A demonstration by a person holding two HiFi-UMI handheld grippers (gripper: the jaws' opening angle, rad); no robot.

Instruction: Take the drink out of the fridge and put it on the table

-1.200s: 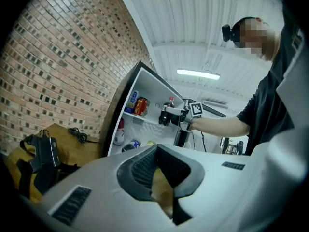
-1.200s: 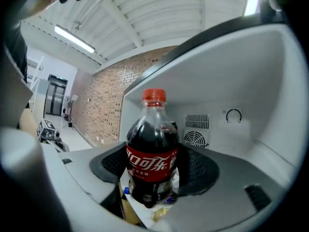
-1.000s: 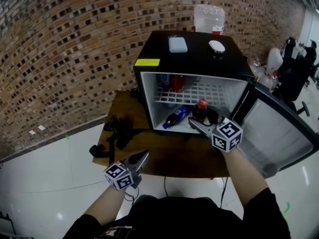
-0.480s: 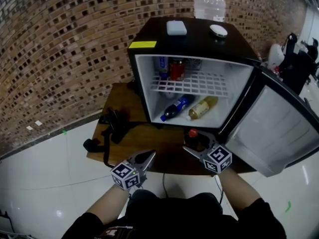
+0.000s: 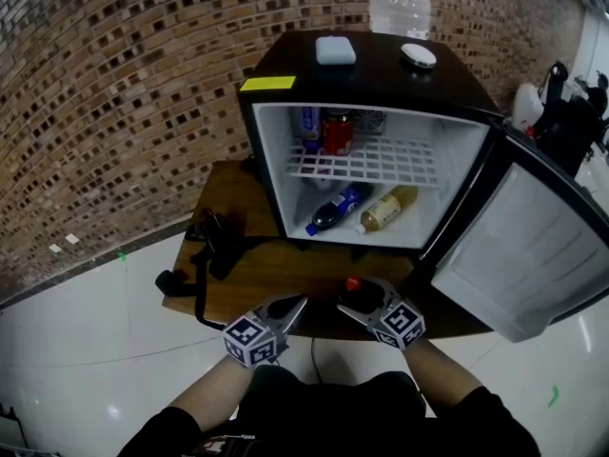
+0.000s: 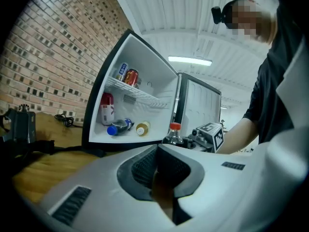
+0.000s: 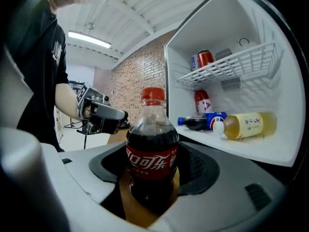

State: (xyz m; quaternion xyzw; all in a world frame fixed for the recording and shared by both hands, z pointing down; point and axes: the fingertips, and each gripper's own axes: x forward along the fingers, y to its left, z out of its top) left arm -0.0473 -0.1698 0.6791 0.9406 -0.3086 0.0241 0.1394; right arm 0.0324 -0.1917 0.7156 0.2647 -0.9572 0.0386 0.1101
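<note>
A cola bottle (image 7: 152, 163) with a red cap and red label stands upright between the pads of my right gripper (image 7: 152, 178), which is shut on it. In the head view the cola bottle (image 5: 354, 291) and right gripper (image 5: 362, 300) are over the front part of the wooden table (image 5: 276, 269), outside the open black fridge (image 5: 381, 79). Whether the bottle's base touches the wood I cannot tell. My left gripper (image 5: 288, 307) hangs just left of it, shut and empty; in its own view the left gripper (image 6: 157, 153) has the bottle (image 6: 174, 135) beyond it.
The fridge door (image 5: 533, 250) swings out to the right. On the fridge floor lie a blue-labelled bottle (image 5: 335, 208) and a yellow drink bottle (image 5: 388, 208); cans (image 5: 336, 131) stand on the wire shelf. Black cables and adapters (image 5: 214, 246) lie on the table's left end.
The right gripper has drawn the cola bottle out of the fridge and toward me, down to the table's front. The left gripper has shifted a little to the right.
</note>
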